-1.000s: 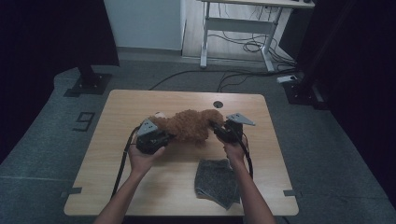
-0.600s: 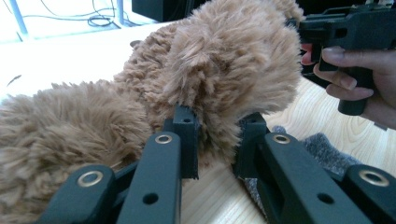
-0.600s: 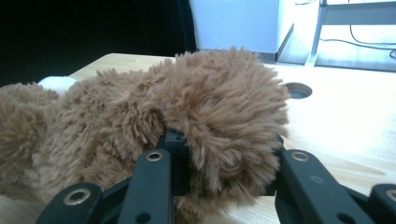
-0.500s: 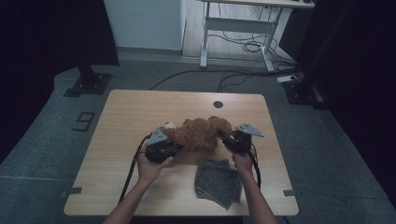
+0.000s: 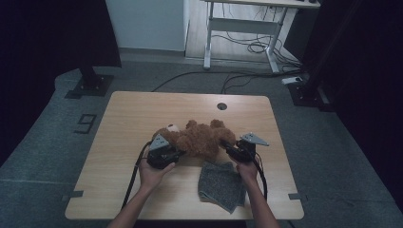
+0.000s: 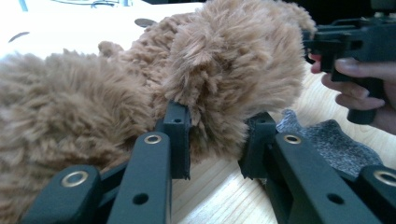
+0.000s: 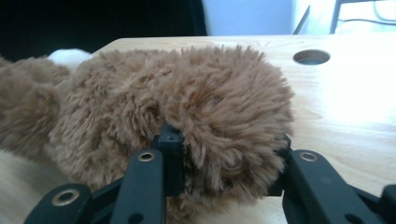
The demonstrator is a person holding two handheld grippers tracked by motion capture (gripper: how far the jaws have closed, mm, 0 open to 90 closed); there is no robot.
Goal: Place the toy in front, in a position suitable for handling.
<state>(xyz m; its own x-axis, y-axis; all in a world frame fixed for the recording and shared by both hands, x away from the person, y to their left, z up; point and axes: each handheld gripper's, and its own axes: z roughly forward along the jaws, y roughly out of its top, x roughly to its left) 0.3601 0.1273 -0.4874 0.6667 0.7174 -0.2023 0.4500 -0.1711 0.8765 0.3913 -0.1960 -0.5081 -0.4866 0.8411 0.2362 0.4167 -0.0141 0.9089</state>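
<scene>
Teddy bear point(image 5: 197, 138) now lies at table point(image 5: 128, 114) centre, lowered from earlier; left gripper point(image 6: 215, 142) and right gripper point(image 7: 225, 161) jaws, just easing apart, still flank plush limbs (grey cloth point(image 5: 221, 185) at five o'clock), suggesting release underway.

A dim workroom with one pale wooden table on a grey floor

The table point(image 5: 138, 114) had rounded corners and a round cable hole point(image 5: 222, 106) near its far edge. Grey carpet point(image 5: 47, 142) lay all around, marked with a figure nine point(image 5: 84, 123) on the left and short tape strips point(image 5: 72, 195) by the near corners. Black curtains point(image 5: 47, 33) hung on both sides, a dark stand base point(image 5: 89, 84) sat at far left, and a white wall panel point(image 5: 145, 23) stood behind. A white-framed desk point(image 5: 247, 28) stood beyond, loose cables point(image 5: 247, 47) tangled under it. Light fell brightest at the back.
</scene>
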